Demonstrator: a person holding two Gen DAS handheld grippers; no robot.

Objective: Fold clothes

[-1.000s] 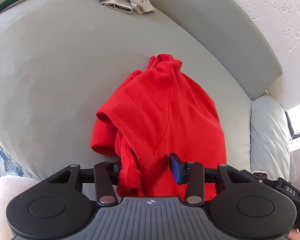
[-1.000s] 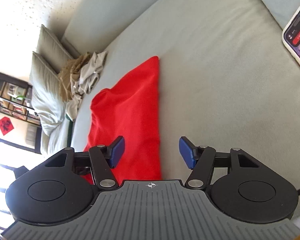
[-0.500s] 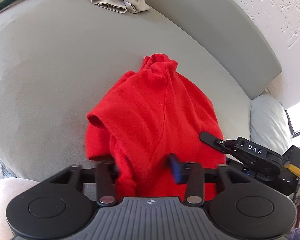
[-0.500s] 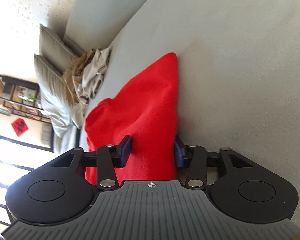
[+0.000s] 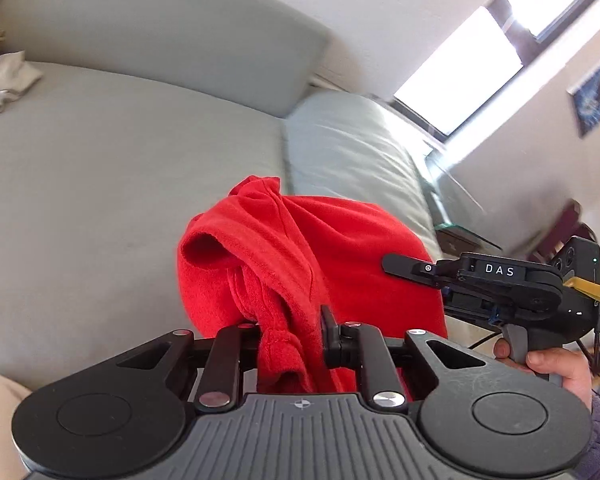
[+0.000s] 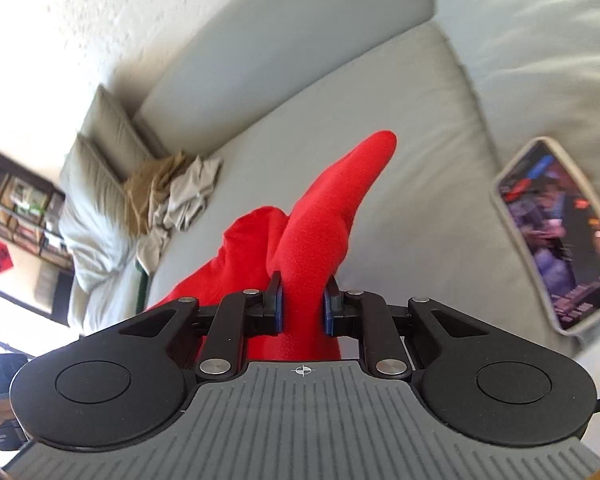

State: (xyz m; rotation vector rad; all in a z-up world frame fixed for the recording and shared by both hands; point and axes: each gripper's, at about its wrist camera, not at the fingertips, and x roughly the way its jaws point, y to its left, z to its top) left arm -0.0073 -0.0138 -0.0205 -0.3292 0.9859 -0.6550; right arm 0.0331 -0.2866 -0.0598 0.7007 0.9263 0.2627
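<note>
- While both jaws have just been closing, the left gripper [image 5: 290, 334] now pinches a bunched hem of the red garment [image 5: 324, 248], and the right gripper [image 6: 302, 308] clamps another fold of it.
- Between the two tools the garment hangs, lifted over the grey sofa seat [image 5: 100, 152] near its right end.
- Against the sofa's far left corner lies a crumpled beige clothes pile [image 6: 176, 196].
- Near the seat's right edge rests a phone [image 6: 560, 236]; its screen is too blurred to read.
</note>
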